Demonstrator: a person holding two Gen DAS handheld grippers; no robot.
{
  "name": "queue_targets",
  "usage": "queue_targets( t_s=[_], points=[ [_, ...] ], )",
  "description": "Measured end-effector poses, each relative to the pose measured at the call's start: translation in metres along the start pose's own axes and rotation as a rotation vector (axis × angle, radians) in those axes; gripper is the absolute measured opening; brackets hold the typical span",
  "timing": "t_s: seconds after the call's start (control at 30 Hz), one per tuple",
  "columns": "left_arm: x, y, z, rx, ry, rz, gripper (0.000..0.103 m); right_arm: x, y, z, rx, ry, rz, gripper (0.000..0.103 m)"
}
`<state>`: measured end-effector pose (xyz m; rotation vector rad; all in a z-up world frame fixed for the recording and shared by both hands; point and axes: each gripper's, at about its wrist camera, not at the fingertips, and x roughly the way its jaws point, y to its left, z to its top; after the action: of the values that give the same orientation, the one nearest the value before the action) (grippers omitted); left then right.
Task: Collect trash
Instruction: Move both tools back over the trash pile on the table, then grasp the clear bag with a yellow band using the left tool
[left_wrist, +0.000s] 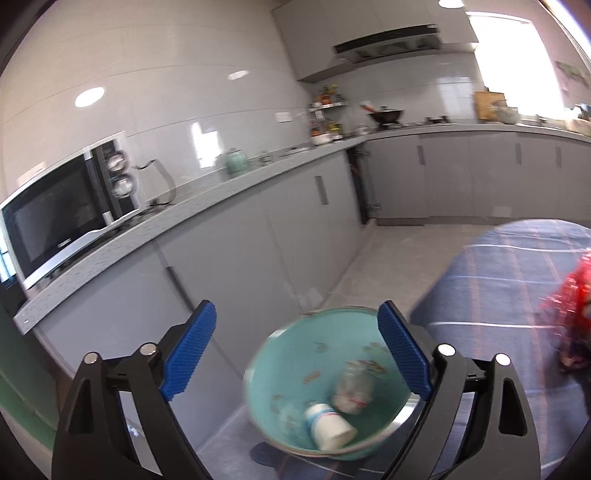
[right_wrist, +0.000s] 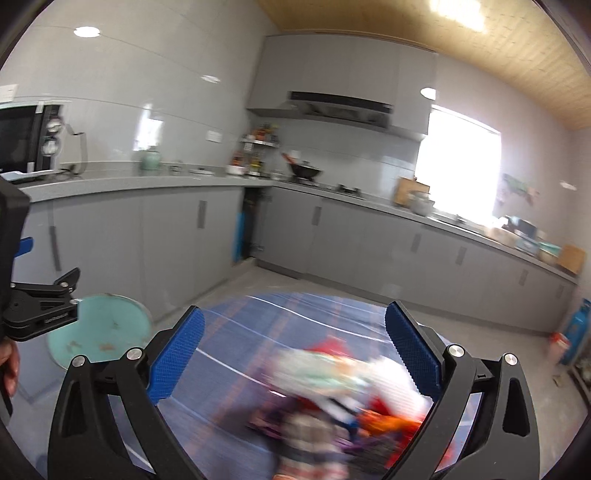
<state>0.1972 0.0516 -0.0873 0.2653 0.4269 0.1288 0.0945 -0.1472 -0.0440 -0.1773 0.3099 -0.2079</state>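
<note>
A teal bowl-shaped bin (left_wrist: 295, 369) sits at the edge of a table with a blue plaid cloth (left_wrist: 498, 295). Inside it lie a small white bottle (left_wrist: 328, 424) and a clear crumpled cup (left_wrist: 354, 387). My left gripper (left_wrist: 299, 354) is open and empty, its blue fingers on either side of the bin, above it. A blurred pile of colourful wrappers (right_wrist: 332, 391) lies on the cloth (right_wrist: 258, 325). My right gripper (right_wrist: 295, 354) is open and empty just above the pile. The bin (right_wrist: 107, 332) and the left gripper (right_wrist: 40, 306) show at the left of the right wrist view.
Grey kitchen cabinets and counter (left_wrist: 221, 195) run along the walls. A microwave (left_wrist: 55, 218), a kettle (left_wrist: 159, 181) and a green pot (left_wrist: 236, 162) stand on the counter. A wok (right_wrist: 304, 170) sits on the stove. A blue gas cylinder (right_wrist: 578, 328) stands at the right.
</note>
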Motion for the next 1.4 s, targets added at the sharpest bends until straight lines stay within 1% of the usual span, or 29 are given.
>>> queue_targets(
  t_s=[0.07, 0.13, 0.23, 0.37, 0.43, 0.53, 0.63, 0.73, 0.9, 0.97, 1.0, 1.03, 1.07, 1.13, 1.17, 1.2, 1.3, 1.4],
  points=[
    [-0.008, -0.020, 0.001, 0.023, -0.013, -0.042, 0.089, -0.004, -0.025, -0.011, 0.026, 0.023, -0.050, 0.096],
    [-0.015, -0.038, 0.004, 0.039, -0.023, -0.101, 0.092, -0.007, -0.045, -0.024, 0.050, 0.046, -0.093, 0.096],
    [-0.031, -0.066, 0.007, 0.074, -0.061, -0.160, 0.095, -0.008, -0.066, -0.040, 0.066, 0.075, -0.149, 0.096],
    [-0.052, -0.101, 0.014, 0.103, -0.095, -0.263, 0.096, -0.009, -0.091, -0.058, 0.096, 0.113, -0.212, 0.096],
    [-0.063, -0.116, 0.018, 0.123, -0.121, -0.301, 0.098, -0.007, -0.101, -0.067, 0.106, 0.129, -0.240, 0.096],
    [-0.078, -0.139, 0.024, 0.144, -0.157, -0.358, 0.098, -0.006, -0.117, -0.076, 0.129, 0.145, -0.282, 0.096],
    [-0.088, -0.163, 0.030, 0.157, -0.171, -0.421, 0.098, -0.007, -0.130, -0.082, 0.156, 0.154, -0.303, 0.096],
    [-0.092, -0.186, 0.029, 0.180, -0.192, -0.453, 0.098, -0.005, -0.136, -0.087, 0.171, 0.159, -0.313, 0.096],
    [-0.083, -0.220, 0.023, 0.228, -0.149, -0.516, 0.098, 0.000, -0.145, -0.092, 0.188, 0.171, -0.325, 0.096],
    [-0.079, -0.228, 0.020, 0.239, -0.129, -0.558, 0.097, 0.002, -0.149, -0.095, 0.197, 0.175, -0.325, 0.096],
    [-0.078, -0.231, 0.019, 0.241, -0.121, -0.571, 0.091, 0.003, -0.149, -0.096, 0.199, 0.176, -0.324, 0.096],
    [-0.080, -0.233, 0.016, 0.249, -0.119, -0.589, 0.071, 0.004, -0.149, -0.097, 0.200, 0.176, -0.324, 0.096],
    [-0.082, -0.236, 0.014, 0.261, -0.116, -0.613, 0.059, 0.004, -0.149, -0.097, 0.199, 0.177, -0.325, 0.096],
    [-0.082, -0.238, 0.011, 0.284, -0.103, -0.655, 0.031, 0.005, -0.149, -0.099, 0.203, 0.181, -0.324, 0.096],
    [-0.082, -0.237, 0.010, 0.289, -0.097, -0.688, 0.021, 0.006, -0.149, -0.099, 0.204, 0.183, -0.323, 0.096],
    [-0.082, -0.235, 0.009, 0.292, -0.094, -0.702, 0.010, 0.007, -0.149, -0.099, 0.203, 0.184, -0.322, 0.096],
    [-0.088, -0.231, 0.010, 0.294, -0.117, -0.713, 0.008, 0.006, -0.148, -0.099, 0.201, 0.184, -0.326, 0.096],
    [-0.099, -0.217, 0.014, 0.269, -0.162, -0.713, 0.007, 0.006, -0.147, -0.098, 0.199, 0.184, -0.332, 0.096]
  ],
)
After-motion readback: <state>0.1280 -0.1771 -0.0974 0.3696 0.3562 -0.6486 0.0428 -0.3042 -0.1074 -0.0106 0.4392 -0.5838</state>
